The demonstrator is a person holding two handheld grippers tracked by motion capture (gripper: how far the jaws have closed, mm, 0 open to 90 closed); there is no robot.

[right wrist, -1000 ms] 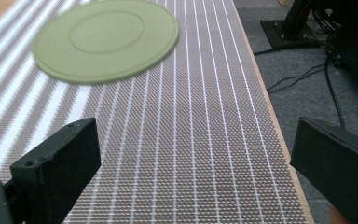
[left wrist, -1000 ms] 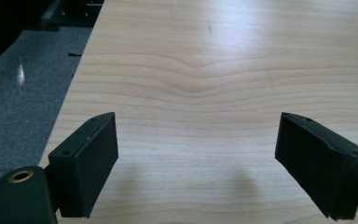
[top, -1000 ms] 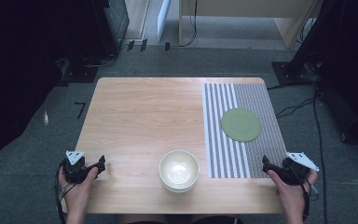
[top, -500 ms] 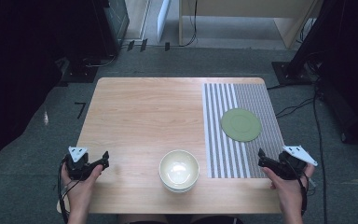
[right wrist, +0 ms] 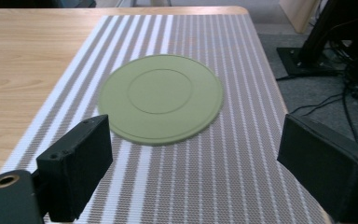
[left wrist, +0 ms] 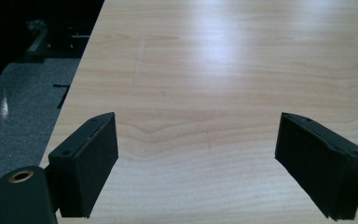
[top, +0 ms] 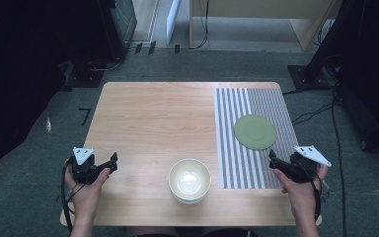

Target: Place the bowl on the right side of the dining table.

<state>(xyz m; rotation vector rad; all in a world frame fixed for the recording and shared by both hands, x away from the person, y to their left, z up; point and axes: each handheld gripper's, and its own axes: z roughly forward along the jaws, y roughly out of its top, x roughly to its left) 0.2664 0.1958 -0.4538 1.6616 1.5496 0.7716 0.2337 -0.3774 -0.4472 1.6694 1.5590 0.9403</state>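
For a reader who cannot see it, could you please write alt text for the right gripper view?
A flat round green plate lies on a grey-and-white striped mat, straight ahead of the open right gripper, whose two black jaws stand wide apart with nothing between them. The mat covers one end of a light wooden table.

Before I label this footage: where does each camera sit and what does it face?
High view: above the near edge, looking down at table, bowl, both hands.
Left gripper view: on the left claw, facing bare wood between open jaws.
Right gripper view: on the right claw, facing green plate on striped mat.
Shared with high view: plate, mat.
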